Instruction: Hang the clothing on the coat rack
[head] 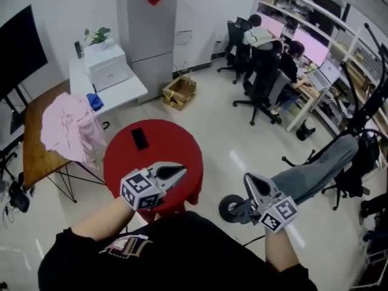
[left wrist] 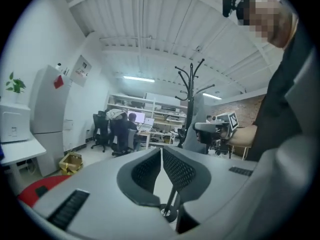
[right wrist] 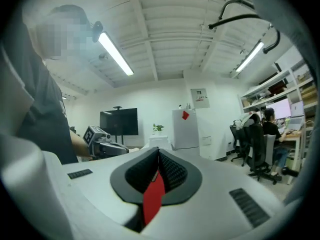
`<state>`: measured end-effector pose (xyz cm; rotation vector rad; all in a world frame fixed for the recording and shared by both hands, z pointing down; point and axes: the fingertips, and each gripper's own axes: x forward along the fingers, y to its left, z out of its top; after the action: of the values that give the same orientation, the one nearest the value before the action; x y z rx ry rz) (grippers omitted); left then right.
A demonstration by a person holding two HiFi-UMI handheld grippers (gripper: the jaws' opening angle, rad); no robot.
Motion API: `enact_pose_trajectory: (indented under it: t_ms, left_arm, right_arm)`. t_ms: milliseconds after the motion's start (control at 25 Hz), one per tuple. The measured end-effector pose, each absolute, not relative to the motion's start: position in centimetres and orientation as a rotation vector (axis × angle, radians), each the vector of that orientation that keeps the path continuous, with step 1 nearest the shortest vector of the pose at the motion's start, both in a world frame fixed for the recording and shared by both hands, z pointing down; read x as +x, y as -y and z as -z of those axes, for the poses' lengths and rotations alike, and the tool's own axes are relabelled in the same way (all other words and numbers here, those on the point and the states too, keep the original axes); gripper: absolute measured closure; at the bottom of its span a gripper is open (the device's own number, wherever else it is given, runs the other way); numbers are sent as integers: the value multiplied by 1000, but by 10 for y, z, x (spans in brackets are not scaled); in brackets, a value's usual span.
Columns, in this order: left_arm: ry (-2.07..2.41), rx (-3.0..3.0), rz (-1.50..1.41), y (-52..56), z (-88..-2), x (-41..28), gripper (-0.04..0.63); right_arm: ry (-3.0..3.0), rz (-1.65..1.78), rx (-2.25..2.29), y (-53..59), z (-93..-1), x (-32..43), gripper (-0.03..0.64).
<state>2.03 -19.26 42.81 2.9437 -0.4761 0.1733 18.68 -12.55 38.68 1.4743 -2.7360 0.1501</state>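
A pink garment (head: 66, 126) lies heaped on the wooden table (head: 36, 156) at the left. At the right, a grey garment (head: 318, 165) hangs from the black coat rack (head: 370, 96). The left gripper view shows the same coat rack (left wrist: 191, 84) and grey garment (left wrist: 197, 119). My left gripper (head: 180, 172) is over the red round table (head: 121, 162), shut and empty, with its pads (left wrist: 145, 171) meeting at the tips. My right gripper (head: 248, 179) is level near the grey garment's lower end, apart from it. It is also shut with nothing held, and only the red table shows between its pads (right wrist: 172, 171).
A black phone (head: 140, 138) lies on the red table. Farther back are a white cabinet with a printer (head: 106, 65), a grey fridge (head: 148, 29) and a cardboard box (head: 179, 91). People sit on office chairs at desks (head: 273, 59) at the back right. A black wheel (head: 233, 208) is on the floor.
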Motion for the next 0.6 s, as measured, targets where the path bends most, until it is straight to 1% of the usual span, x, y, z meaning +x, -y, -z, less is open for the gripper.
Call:
enact_pose_trajectory:
  t_ms: [120,400,600]
  left_arm:
    - [589,2915,-176,194,-438,-26,594]
    - [852,2779,-190,193,-481,-134,594]
    - [1010,2664,-172,189,-505,-193,594]
  right_arm:
    - [2771,-193,1373,150,-400,143,627]
    - [2848,-387,1167,193,-458,38,629]
    - [2874,-546,1022,208,-492,-22,630]
